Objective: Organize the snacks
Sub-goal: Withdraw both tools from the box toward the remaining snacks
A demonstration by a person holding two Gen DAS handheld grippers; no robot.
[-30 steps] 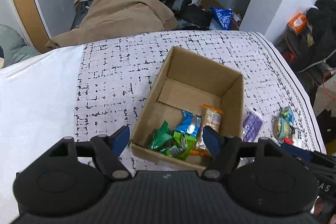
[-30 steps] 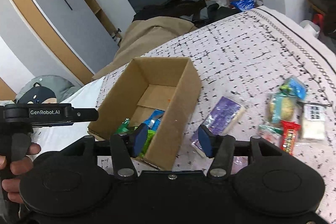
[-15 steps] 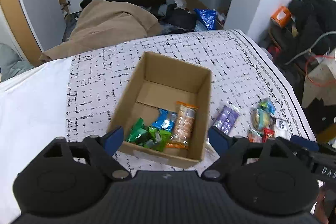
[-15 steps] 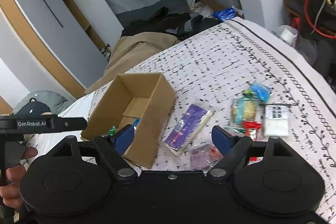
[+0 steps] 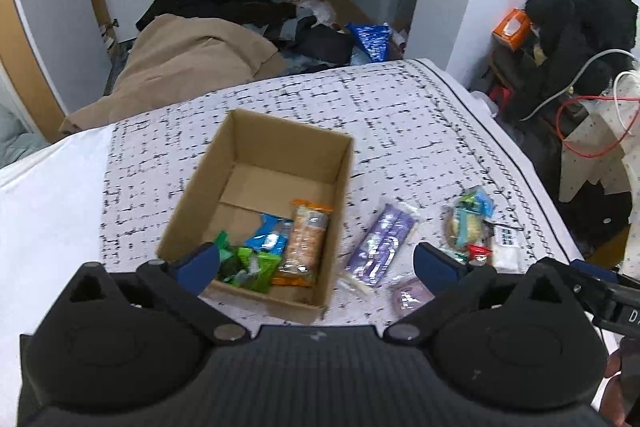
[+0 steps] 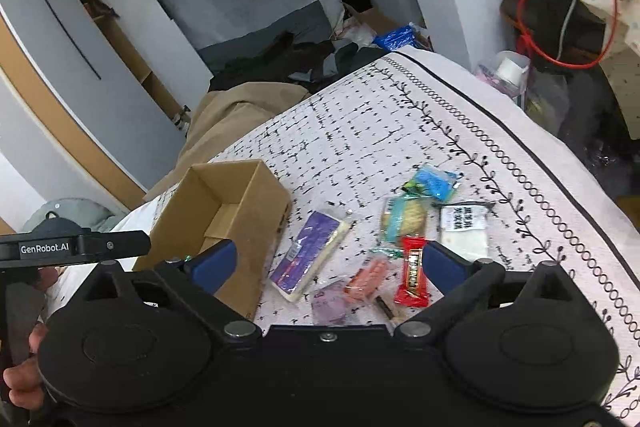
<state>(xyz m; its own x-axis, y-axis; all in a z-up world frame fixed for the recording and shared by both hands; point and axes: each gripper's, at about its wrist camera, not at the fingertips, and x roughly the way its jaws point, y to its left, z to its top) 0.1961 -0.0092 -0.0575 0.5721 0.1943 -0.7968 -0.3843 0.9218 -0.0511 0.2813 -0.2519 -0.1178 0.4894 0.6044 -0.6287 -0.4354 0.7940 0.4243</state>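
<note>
**Sorting snacks: box part filled, tongs empty**

Looking into our cardboard box (image 5: 256, 195), we see an orange bar (image 5: 305, 243), a blue packet (image 5: 269, 235) and green packets (image 5: 250, 263) bunched at its near end; the far end is bare. The box sits on the patterned cloth (image 5: 360, 115) covering the bed, toward that cloth's left edge. Just right of the box lies a purple packet (image 6: 310, 253). Beyond it, toward the cloth's right edge, we count a red bar (image 6: 413, 273), a pink packet (image 6: 366, 281), a small purple pouch (image 6: 330, 303), a cookie pack (image 6: 402, 221), a blue-green pack (image 6: 430, 183) and a white pack (image 6: 464, 229), clustered and partly touching.

Our left gripper (image 5: 316, 267) hangs above the box's near wall, jaws spread wide, gripping nothing. Our right gripper (image 6: 328, 267) hangs over the loose snacks, jaws likewise wide apart and empty. A hand (image 6: 24, 383) grips the left tool's handle.
</note>
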